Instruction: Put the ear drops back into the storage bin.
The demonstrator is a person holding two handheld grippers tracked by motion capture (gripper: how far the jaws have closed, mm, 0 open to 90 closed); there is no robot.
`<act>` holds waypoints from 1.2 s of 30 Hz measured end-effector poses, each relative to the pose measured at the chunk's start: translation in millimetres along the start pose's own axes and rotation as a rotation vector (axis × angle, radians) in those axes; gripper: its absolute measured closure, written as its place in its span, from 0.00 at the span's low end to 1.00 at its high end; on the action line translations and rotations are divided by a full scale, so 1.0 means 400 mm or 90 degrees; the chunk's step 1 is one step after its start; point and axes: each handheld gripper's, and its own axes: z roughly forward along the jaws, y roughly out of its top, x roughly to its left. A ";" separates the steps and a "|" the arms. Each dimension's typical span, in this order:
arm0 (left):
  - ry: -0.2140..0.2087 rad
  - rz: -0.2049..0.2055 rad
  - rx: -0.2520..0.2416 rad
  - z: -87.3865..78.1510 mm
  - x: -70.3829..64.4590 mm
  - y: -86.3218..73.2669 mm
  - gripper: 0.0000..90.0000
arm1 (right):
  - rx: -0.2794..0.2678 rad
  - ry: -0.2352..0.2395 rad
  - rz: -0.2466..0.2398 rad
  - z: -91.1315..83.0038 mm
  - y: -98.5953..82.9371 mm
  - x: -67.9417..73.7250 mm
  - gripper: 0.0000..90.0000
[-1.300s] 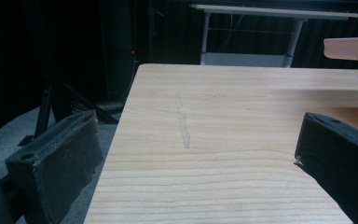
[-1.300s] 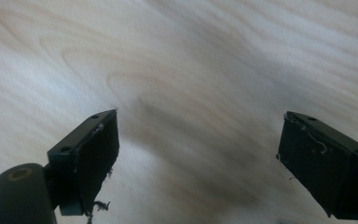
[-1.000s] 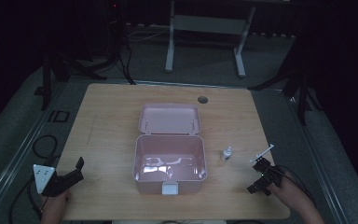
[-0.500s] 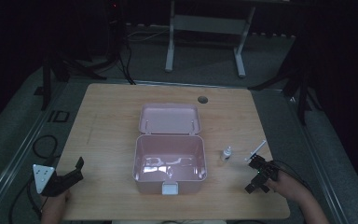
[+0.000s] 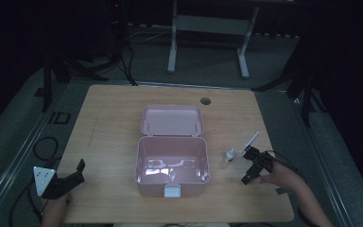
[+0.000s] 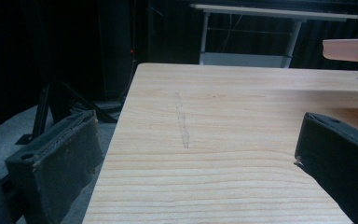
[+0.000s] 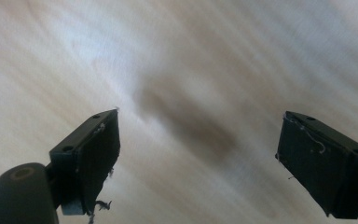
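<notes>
A small white bottle is seen standing upright on the desk, just right of the pink box and near its right wall. A thin white stick is laid slantwise on the wood just beyond the bottle, to the right. What the stick is cannot be made out at this size.

The right tongs are held low over the desk just right of the bottle, apart from it, with the stick close to their far end. In the right gripper view the right tongs are shown with jaws spread wide and only blurred wood grain and a dark shadow between them; nothing is gripped.

The box stands open at mid-desk, its lid laid back flat behind it. Pale glints are noted on the box floor; whether anything lies inside cannot be told. A white latch is seen on the front wall.

The left tongs are rested at the near left edge of the desk, well apart from the box. In the left gripper view the left tongs are spread wide over bare wood, holding nothing; a pink edge is cut off at upper right.

A round hole is noted near the desk's far edge.
</notes>
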 end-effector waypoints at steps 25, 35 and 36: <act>-0.006 0.001 0.002 0.000 0.001 0.000 0.00 | -0.014 0.010 -0.004 -0.014 0.190 0.008 0.27; -0.007 0.001 0.003 0.001 0.001 0.000 0.01 | 0.019 -0.001 -0.005 -0.001 0.232 0.004 0.57; -0.007 0.000 0.004 0.001 0.001 0.001 0.01 | 0.022 0.004 -0.003 0.001 0.235 0.003 0.58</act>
